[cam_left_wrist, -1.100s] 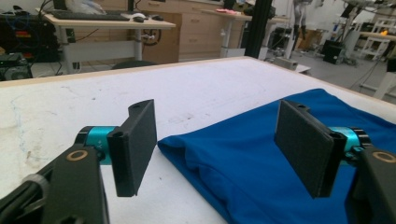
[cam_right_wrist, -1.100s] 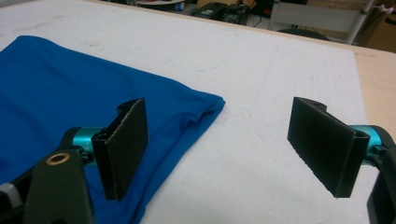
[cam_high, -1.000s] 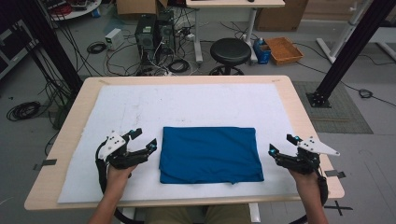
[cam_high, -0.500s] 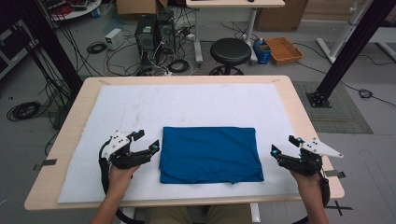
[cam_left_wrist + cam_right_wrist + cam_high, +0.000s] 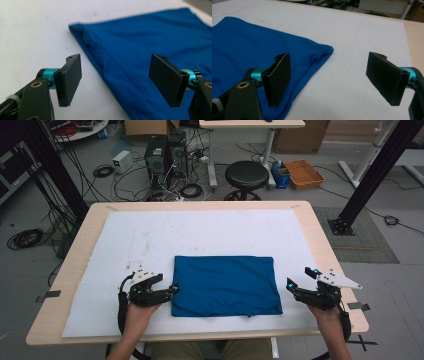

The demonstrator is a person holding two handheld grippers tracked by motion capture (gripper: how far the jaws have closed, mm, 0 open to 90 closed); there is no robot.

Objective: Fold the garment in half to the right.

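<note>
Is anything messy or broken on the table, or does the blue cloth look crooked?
Nothing stands out. The blue cloth lies folded flat and square on the white mat, with only soft wrinkles near its left edge. The left tongs at its left edge and the right tongs off its right side are both open, holding nothing.

A folded blue cloth (image 5: 225, 285) is laid flat on the white mat (image 5: 200, 235) covering the bench (image 5: 320, 235). The left gripper (image 5: 167, 287) is held at the cloth's left edge, fingers spread. The right gripper (image 5: 300, 279) is held just beside the right edge, fingers parted.
</note>
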